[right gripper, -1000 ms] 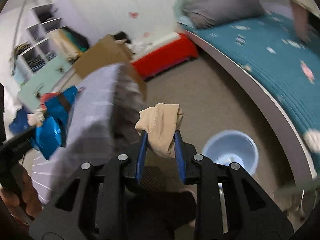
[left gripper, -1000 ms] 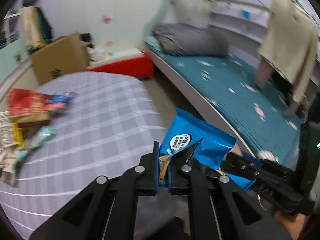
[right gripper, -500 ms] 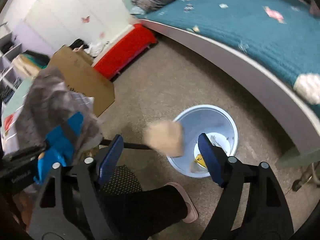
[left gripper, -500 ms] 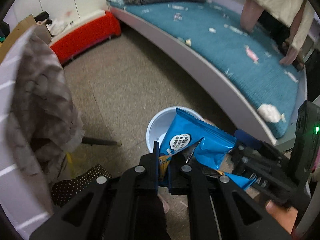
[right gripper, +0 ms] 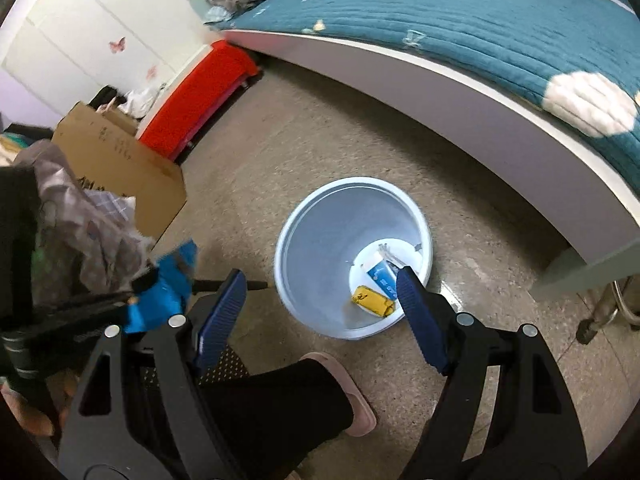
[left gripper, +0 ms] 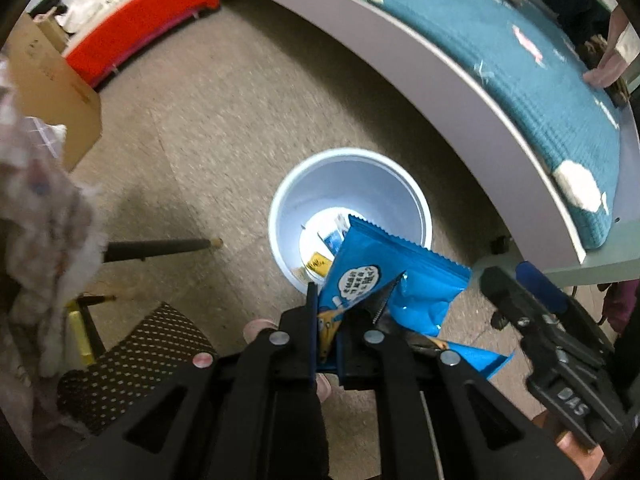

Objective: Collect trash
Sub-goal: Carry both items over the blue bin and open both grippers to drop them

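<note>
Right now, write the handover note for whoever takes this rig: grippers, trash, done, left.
Left gripper: shut on the blue snack bag, held above the bin's near rim.
Right gripper: open and empty over the pale blue bin; its jaws have just been opening.
Bin: on the floor beside the bed, with a yellow wrapper and a blue-and-white packet at the bottom.
Done: some trash is already binned.
Left: drop the blue bag in. No other loose trash shows in these views.

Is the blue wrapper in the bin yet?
Not yet. The blue wrapper is pinched in the left gripper above the bin.
</note>
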`<action>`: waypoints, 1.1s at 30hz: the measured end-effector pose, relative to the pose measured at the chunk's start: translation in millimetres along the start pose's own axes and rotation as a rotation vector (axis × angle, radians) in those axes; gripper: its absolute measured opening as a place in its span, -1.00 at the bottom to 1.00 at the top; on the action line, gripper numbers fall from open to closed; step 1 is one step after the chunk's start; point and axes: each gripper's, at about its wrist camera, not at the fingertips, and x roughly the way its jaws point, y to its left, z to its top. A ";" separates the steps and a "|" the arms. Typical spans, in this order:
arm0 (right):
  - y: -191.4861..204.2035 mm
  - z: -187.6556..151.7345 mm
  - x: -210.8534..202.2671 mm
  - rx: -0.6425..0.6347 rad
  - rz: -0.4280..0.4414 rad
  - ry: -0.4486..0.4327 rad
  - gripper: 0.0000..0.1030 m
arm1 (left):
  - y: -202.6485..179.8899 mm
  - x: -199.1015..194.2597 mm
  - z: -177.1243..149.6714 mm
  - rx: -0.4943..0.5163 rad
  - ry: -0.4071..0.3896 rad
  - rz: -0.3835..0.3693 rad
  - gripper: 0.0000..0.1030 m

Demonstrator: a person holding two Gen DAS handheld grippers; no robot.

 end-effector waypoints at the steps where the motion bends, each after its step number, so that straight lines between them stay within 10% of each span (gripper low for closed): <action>1: -1.7 0.6 0.8 0.006 -0.003 -0.002 0.50 | -1.2 9.8 2.6 0.000 0.027 -0.008 -0.85; 15: -33.9 0.3 50.3 0.095 -0.119 0.018 0.51 | -19.4 97.7 38.4 -0.059 0.154 -0.140 -0.82; 20: -37.9 -0.3 63.4 0.105 -0.136 0.035 0.52 | -16.0 114.7 44.0 -0.102 0.151 -0.172 -0.30; 33: -31.1 2.5 61.7 0.100 -0.119 0.054 0.52 | -8.3 98.1 45.6 -0.117 0.110 -0.113 0.20</action>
